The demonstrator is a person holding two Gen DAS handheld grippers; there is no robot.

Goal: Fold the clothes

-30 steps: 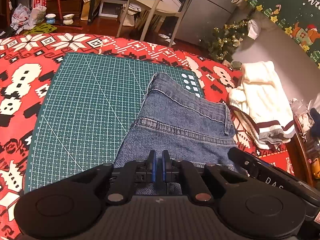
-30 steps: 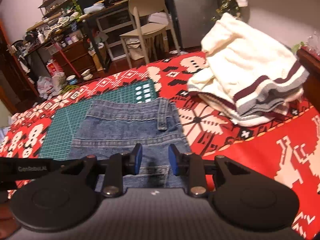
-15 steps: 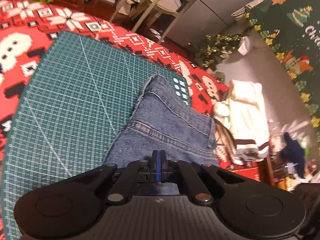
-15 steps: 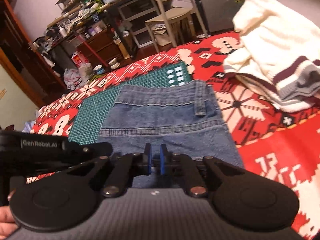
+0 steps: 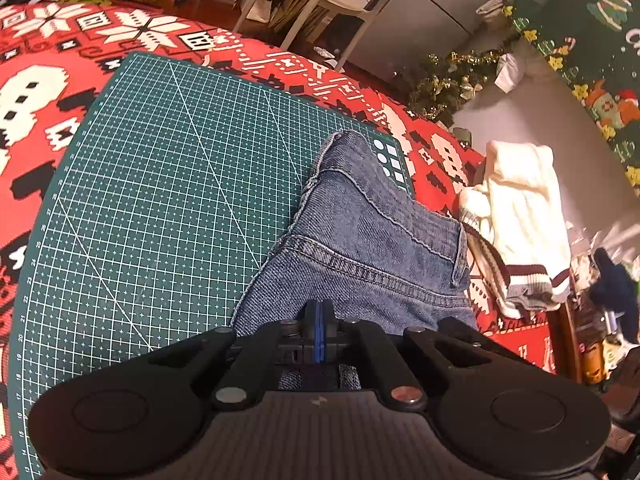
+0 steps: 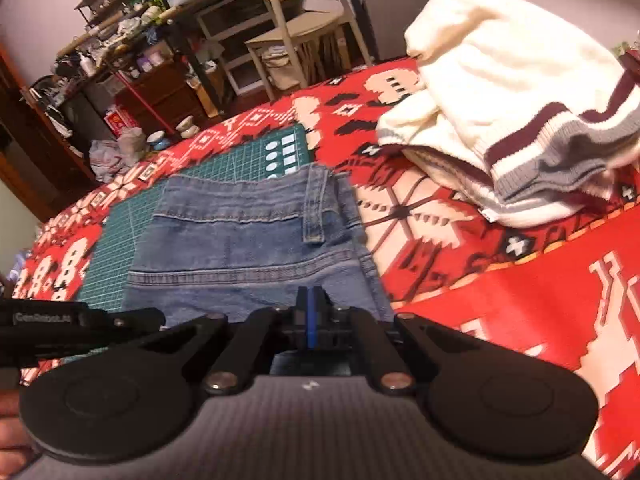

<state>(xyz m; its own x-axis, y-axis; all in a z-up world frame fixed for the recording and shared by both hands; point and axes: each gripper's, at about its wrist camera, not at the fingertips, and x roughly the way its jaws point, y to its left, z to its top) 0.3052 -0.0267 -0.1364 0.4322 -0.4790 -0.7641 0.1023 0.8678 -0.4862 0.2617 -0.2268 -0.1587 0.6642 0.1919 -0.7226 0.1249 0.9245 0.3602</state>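
Both claws now pressed together on the near edge of the jeans [image 5: 372, 248], where a second ago each stood apart with denim between the blue pads: left claw [image 5: 319, 320] at lower centre of its frame, pads touching, cloth pinched between them and showing again underneath; right claw [image 6: 308, 312] likewise drawn tight at lower centre of its frame, clamped on the same edge further along. Jeans lying mostly flat, waistband and belt loop toward the middle of the frames, partly on the green cutting mat [image 5: 160, 184] and partly on the red patterned cloth [image 6: 500, 300] covering the bench. Cream sweater [image 6: 520, 92] heaped at upper right, apart from the denim. Judged from the twin grip: near edge secured, ready to be lifted and carried over toward the waistband for a fold. Risk of thick denim slipping from one side and skewing the crease.
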